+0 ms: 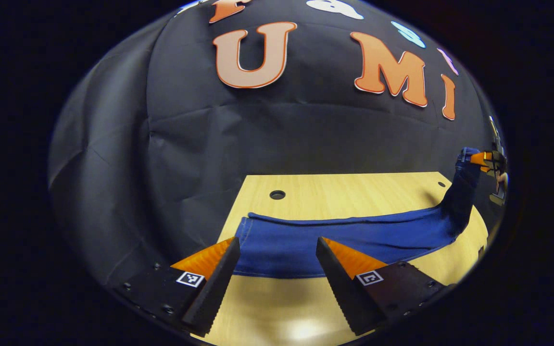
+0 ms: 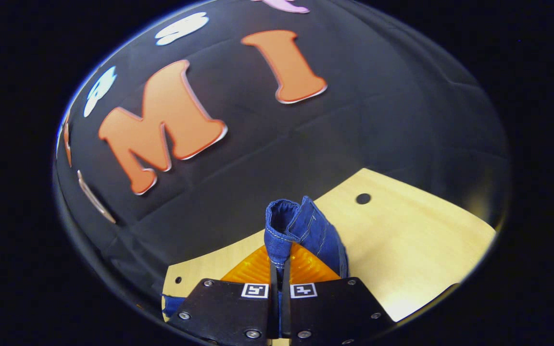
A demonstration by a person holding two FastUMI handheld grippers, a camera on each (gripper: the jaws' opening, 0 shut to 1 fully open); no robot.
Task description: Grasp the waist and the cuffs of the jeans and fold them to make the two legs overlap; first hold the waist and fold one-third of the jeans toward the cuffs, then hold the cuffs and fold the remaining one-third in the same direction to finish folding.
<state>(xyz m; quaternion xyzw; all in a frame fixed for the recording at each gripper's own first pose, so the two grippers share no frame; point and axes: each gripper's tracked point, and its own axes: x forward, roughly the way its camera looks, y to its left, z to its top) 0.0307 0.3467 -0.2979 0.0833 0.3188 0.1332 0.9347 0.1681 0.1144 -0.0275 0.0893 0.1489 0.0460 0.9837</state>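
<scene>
In the left gripper view, the left gripper [image 1: 277,262] hovers wide open, holding nothing, over the blue denim jeans [image 1: 344,235] lying flat on the pale wooden counter [image 1: 344,190]; their far end rises to the right gripper [image 1: 491,162]. In the right gripper view, the right gripper [image 2: 280,269] is clamped on bunched jeans [image 2: 301,230], lifted above the counter [image 2: 402,240].

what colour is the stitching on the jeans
Pale, whitish thread on blue jeans, clearest in the right gripper view.
</scene>
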